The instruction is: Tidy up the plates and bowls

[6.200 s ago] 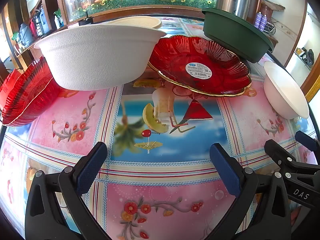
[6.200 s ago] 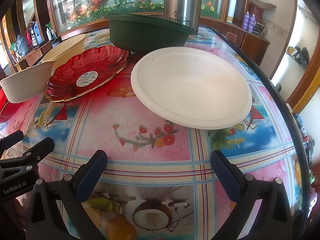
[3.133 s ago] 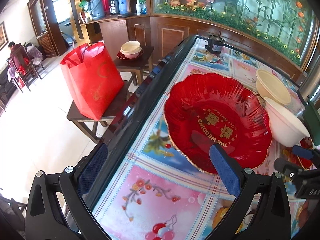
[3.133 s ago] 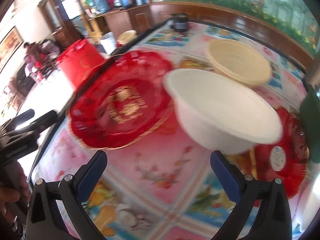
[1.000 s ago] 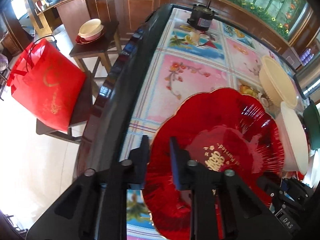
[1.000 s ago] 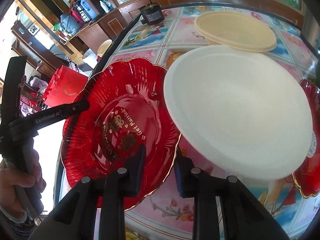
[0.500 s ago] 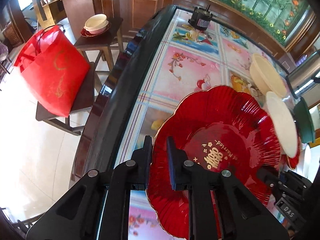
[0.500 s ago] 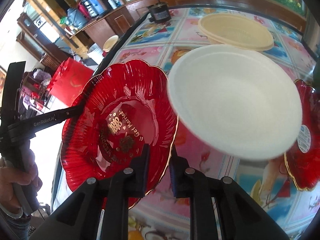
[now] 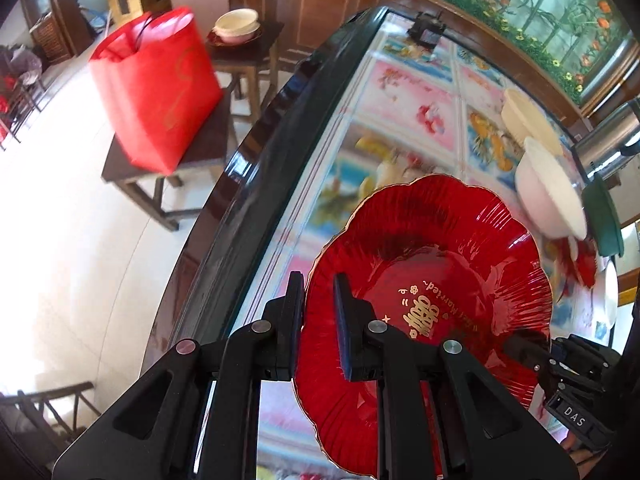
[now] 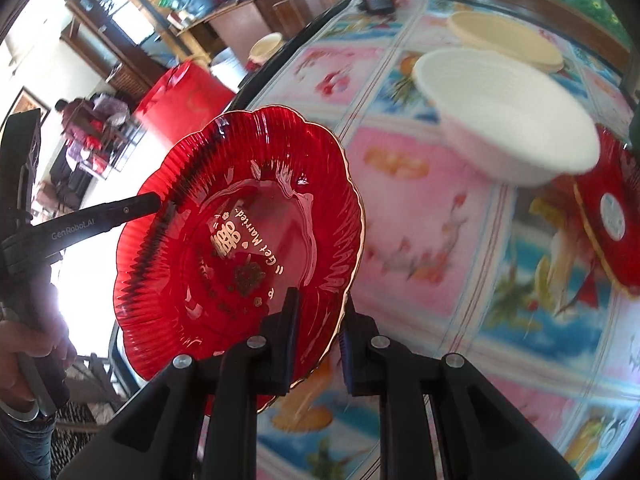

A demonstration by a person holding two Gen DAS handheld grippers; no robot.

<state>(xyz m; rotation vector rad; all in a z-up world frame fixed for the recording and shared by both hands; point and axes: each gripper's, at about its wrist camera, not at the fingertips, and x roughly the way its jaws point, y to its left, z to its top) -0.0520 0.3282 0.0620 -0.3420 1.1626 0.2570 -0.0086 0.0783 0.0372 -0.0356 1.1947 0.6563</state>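
A large red scalloped plate with gold lettering is lifted off the table and tilted. My left gripper is shut on its left rim. My right gripper is shut on the opposite rim of the same plate. A white bowl stands on the table behind it, also in the left wrist view. A cream bowl sits farther back. A second red plate with a white sticker lies at the right.
The table's dark edge runs along the left. Beyond it a red bag stands on a low wooden side table. A green bowl and a steel urn are at the far right.
Both grippers have lifted the red plate higher and tilted it, moving it toward the table's near left edge. The white bowl has stayed on the table.
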